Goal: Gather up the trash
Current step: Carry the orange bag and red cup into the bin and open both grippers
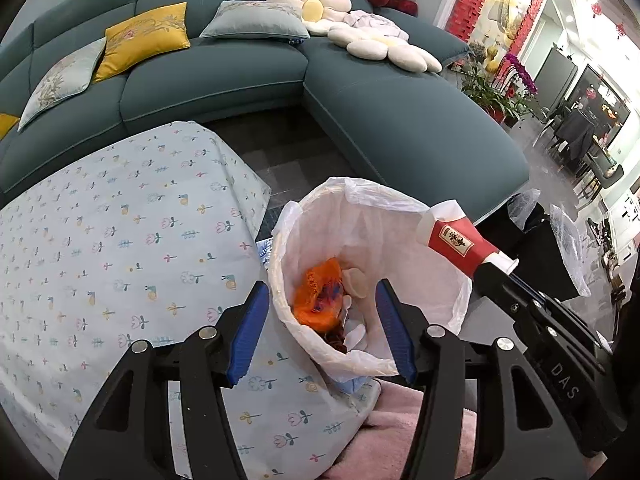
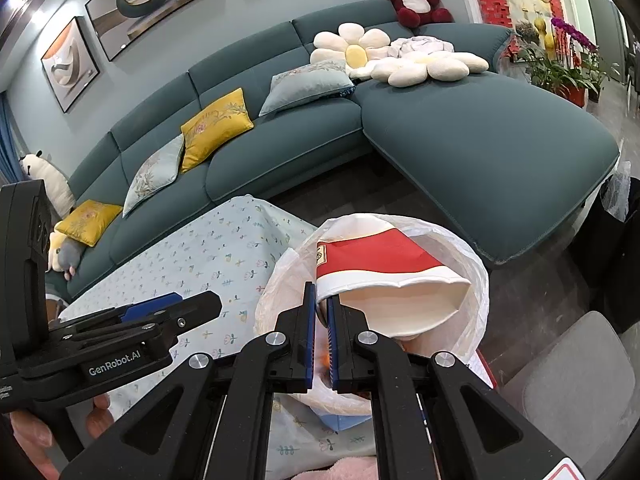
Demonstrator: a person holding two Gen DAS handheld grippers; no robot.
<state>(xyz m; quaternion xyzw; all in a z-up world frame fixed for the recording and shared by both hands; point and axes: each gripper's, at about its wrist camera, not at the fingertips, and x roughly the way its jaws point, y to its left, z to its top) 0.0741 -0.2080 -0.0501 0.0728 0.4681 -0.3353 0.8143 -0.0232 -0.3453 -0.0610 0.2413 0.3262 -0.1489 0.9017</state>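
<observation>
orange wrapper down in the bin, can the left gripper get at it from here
Probably yes: the left gripper is open right above the bin, and the orange wrapper lies uncovered on top. The paper cup is off to the side.

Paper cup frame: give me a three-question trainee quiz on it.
1. True or false: the right gripper is shut on the red and white paper cup.
2. What bright item lies inside the lined trash bin?
3. The left gripper is: A) open, holding nothing B) clamping the liner.

Key: 1 true; 2 a crumpled orange wrapper; 3 A.
</observation>
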